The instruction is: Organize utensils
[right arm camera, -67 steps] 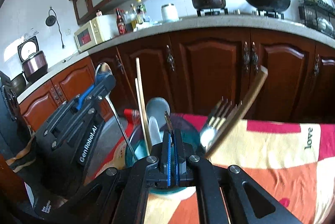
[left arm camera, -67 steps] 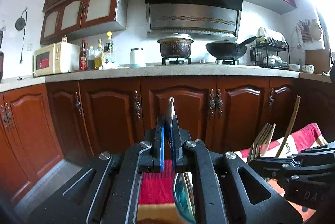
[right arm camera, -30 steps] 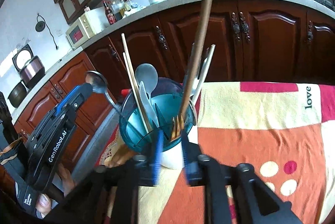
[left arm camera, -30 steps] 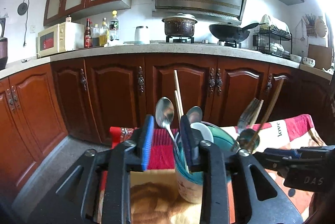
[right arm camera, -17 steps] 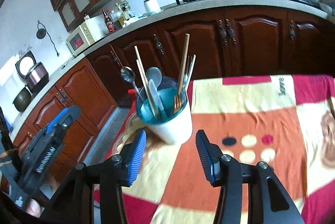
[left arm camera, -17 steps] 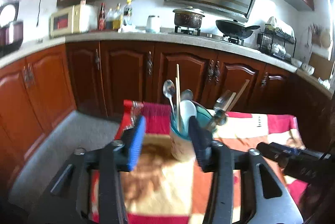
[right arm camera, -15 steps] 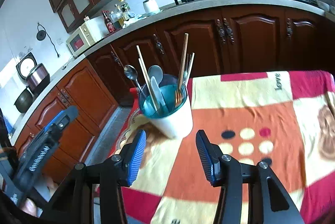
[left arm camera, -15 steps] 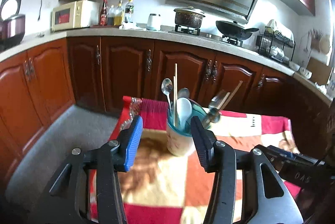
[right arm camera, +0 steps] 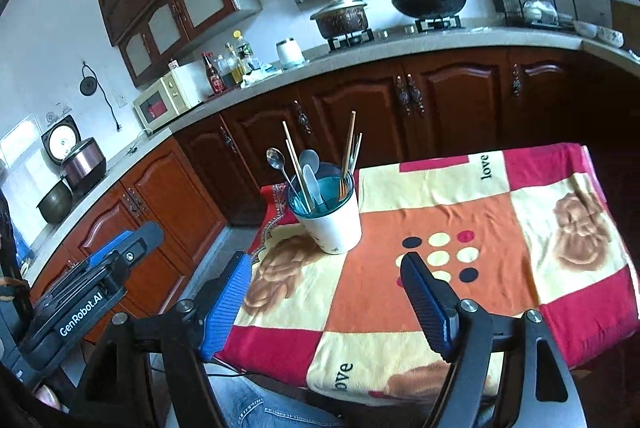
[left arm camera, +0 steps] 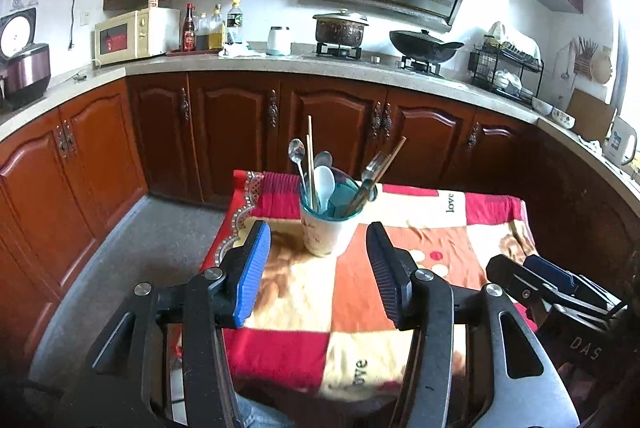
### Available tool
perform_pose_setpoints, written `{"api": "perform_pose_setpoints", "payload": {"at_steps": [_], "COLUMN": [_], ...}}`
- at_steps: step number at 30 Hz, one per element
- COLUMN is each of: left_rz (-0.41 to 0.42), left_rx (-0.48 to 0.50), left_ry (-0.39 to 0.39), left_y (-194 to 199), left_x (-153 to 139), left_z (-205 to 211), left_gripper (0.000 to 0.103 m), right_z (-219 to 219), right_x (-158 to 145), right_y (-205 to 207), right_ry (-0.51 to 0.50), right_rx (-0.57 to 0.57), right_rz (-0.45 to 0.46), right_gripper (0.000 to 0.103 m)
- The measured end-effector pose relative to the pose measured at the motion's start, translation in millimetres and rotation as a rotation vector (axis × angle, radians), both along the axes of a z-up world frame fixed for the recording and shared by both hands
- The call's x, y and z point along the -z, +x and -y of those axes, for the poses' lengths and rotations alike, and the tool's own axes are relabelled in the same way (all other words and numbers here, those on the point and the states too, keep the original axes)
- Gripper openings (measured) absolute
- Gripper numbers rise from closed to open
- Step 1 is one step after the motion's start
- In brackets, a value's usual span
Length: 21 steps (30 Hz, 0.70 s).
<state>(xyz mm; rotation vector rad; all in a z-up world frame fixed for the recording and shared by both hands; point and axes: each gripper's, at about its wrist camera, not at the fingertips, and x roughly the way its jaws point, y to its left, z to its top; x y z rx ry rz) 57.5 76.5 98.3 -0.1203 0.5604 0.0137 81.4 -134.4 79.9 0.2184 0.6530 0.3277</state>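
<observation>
Utensils [left arm camera: 320, 167] standing upright in a white, teal-lined holder [right arm camera: 332, 220].
Both grippers' jaws are hanging released and empty near the holder; right gripper [right arm camera: 326, 304] jaws are opening, left gripper [left arm camera: 318, 268] likewise parted.

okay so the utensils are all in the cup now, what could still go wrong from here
The utensil holder stands near the table's far left corner on a soft patterned blanket; a tug on the cloth might tip it. The chopsticks and wooden-handled fork lean outward, top-heavy. Both grippers, left gripper and right gripper, are empty.
</observation>
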Motion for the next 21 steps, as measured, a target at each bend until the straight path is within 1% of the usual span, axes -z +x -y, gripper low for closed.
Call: {"api": "perform_pose_setpoints", "payload": {"at_steps": [3, 5, 6, 10, 14, 21], "left_rz": [-0.031, -0.045, -0.048, -0.043, -0.066, -0.06], "left_rx": [-0.002, -0.011, -0.015, -0.027, -0.03, -0.039], "left_ry": [0.018, 0.048, 0.062, 0.086, 0.075, 0.077], "left_y": [-8, -13, -16, -25, -27, -33], "left_x": [-6, -8, -9, -12, -12, -14], "left_z": [2, 4, 5, 5, 1, 0], "left_gripper": [0.051, 0.059, 0.066, 0.066, 0.067, 0.067], "right_z": [-1, -2, -4, -11, -17, -22], "right_x": [-6, -10, -12, -16, -18, -16], "right_y": [-10, -16, -19, -25, -28, -28], "right_ry": [-0.006, -0.019, -0.023, -0.044, -0.055, -0.064], "right_rx": [0.008, 0.014, 0.013, 0.003, -0.005, -0.012], "right_rz": [0.008, 0.016, 0.021, 0.029, 0.04, 0.033], "right_gripper": [0.075, 0.076, 0.076, 0.076, 0.076, 0.077]}}
